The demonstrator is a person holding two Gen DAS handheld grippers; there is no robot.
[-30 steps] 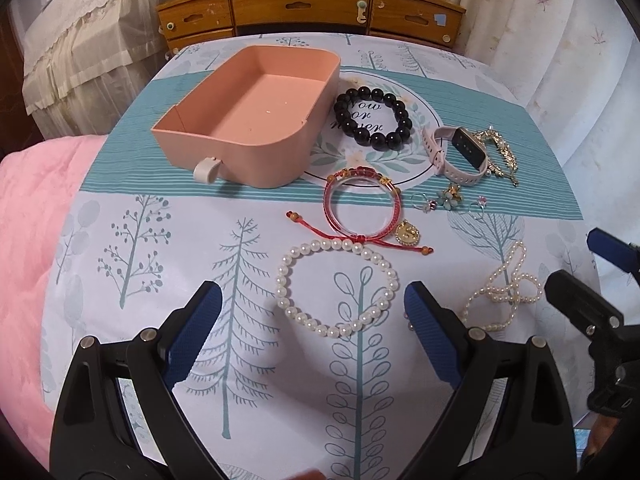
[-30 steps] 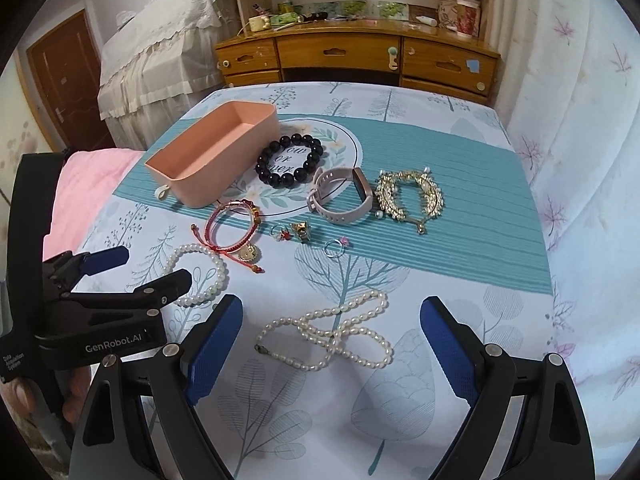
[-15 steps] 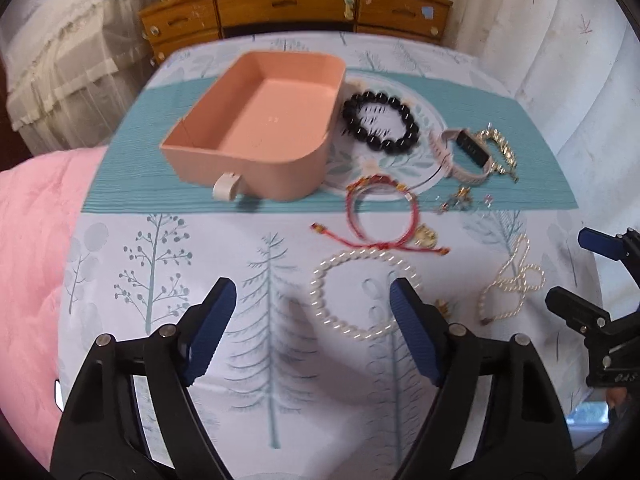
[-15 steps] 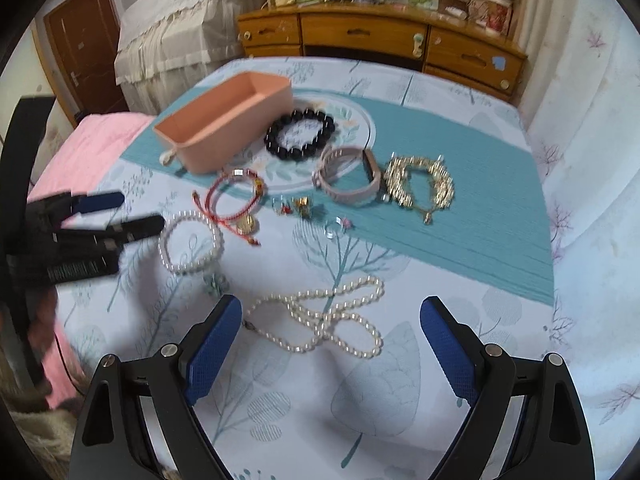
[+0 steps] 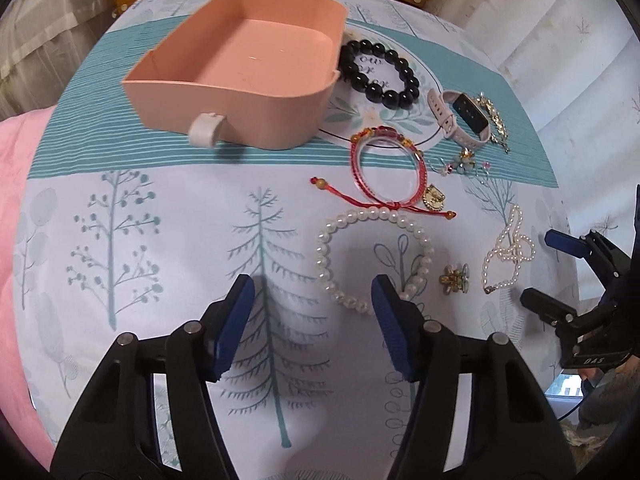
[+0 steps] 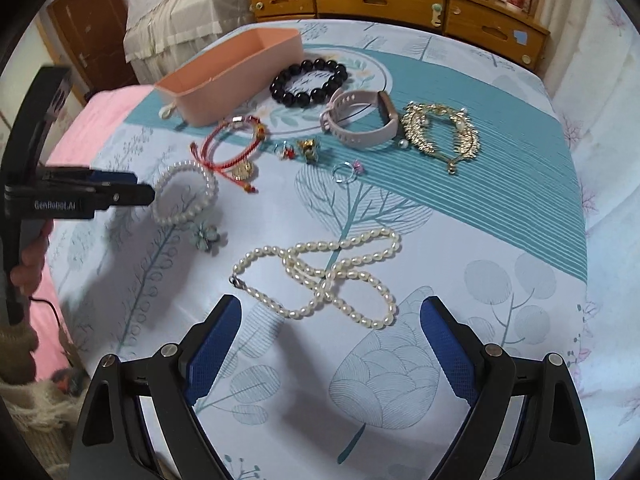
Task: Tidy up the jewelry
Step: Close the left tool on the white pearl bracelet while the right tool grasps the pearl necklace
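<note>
- left gripper jaws closing, nothing pinched; pearl bracelet sits just ahead, touching its right finger (barely)
- right gripper fingers wide apart, pearl necklace just ahead between them
- pink tray beyond

Pink tray; black bead bracelet

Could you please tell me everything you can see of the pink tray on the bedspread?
The pink tray is an open, shallow box of smooth, plastic-looking material, with rounded front corners and a small white pull tab on its front wall. It looks empty inside. It sits upright on the teal stripe of the bedspread, far from both grippers. The black bead bracelet lies close beside one end; whether they touch is unclear.
</note>
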